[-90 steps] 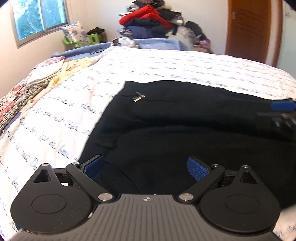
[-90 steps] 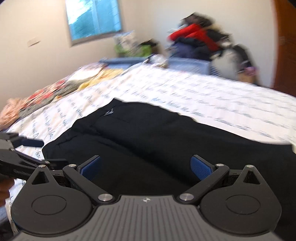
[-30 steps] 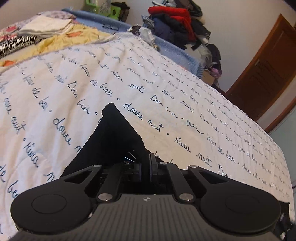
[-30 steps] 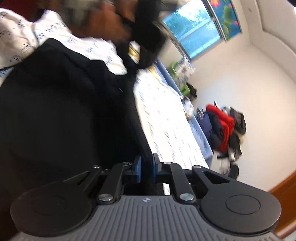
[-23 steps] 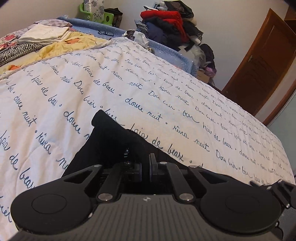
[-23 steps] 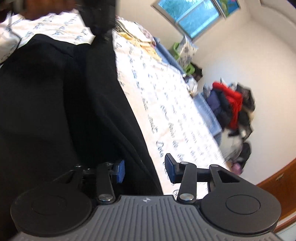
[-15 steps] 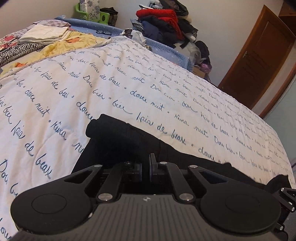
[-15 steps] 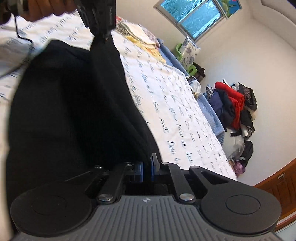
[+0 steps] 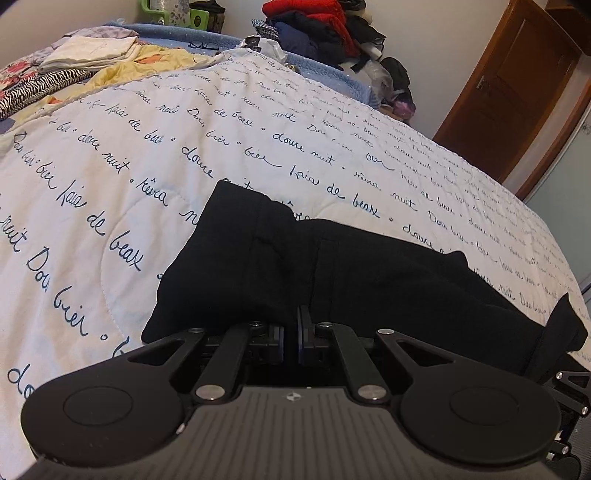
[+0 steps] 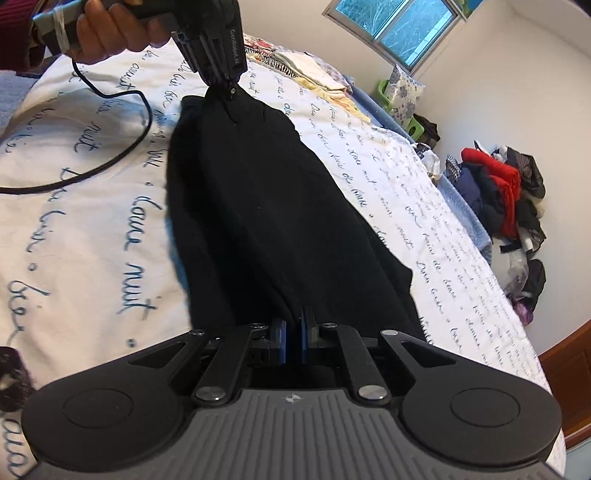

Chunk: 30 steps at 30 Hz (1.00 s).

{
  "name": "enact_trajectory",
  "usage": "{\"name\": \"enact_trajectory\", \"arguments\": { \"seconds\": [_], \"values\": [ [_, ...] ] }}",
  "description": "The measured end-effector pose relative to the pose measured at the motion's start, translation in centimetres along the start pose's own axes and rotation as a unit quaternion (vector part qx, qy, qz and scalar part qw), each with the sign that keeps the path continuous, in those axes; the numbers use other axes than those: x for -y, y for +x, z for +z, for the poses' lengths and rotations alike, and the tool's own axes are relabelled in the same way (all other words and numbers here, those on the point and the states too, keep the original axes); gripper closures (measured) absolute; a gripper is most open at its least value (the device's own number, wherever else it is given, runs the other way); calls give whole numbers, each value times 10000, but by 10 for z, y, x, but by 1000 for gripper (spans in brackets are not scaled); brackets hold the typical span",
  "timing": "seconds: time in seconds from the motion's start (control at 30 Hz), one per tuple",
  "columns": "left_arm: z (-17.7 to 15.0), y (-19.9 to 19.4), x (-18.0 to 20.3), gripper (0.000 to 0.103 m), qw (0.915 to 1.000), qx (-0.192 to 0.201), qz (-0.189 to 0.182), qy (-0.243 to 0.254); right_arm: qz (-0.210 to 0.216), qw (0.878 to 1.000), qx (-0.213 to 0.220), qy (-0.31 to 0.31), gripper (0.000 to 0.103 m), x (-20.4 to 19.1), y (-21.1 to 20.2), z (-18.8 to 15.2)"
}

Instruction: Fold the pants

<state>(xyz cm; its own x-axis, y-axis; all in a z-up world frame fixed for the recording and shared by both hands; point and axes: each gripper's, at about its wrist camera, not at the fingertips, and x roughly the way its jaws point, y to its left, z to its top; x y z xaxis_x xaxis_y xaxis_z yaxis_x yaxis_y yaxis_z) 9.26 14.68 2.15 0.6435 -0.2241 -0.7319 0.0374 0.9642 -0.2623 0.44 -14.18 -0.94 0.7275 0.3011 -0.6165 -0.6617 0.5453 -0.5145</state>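
Across the white bedspread (image 9: 110, 177) with blue script lie the black pants (image 10: 266, 206), stretched between both tongs: left tongs (image 9: 291, 338) clenched on one end, right tongs (image 10: 293, 338) clenched on the other.

Soft daylight from the window (image 10: 391, 26); strong fisheye bending at edges, slight blur on near bedding.
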Motion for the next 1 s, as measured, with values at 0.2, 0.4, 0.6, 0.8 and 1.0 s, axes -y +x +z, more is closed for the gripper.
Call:
{"name": "enact_trajectory", "arguments": {
  "seconds": [0.2,0.4,0.6,0.8,1.0],
  "values": [
    [-7,12,12,89,9976,-187,477,464,126,9998,-42,115,96,-16,-9,-6],
    [-9,1,26,69,9911,-168,1042,807,200,9994,-80,269,96,-28,-12,-13],
    [-17,-34,53,64,9856,267,1324,1015,354,9966,6,746,94,-21,-27,-19],
    [-30,-38,105,60,9755,499,720,2018,-11,9792,58,2030,94,29,-83,-62],
    [-62,-8,181,45,9443,427,-598,3207,-1690,8944,-697,4083,93,86,-114,-165]
  ]
}}
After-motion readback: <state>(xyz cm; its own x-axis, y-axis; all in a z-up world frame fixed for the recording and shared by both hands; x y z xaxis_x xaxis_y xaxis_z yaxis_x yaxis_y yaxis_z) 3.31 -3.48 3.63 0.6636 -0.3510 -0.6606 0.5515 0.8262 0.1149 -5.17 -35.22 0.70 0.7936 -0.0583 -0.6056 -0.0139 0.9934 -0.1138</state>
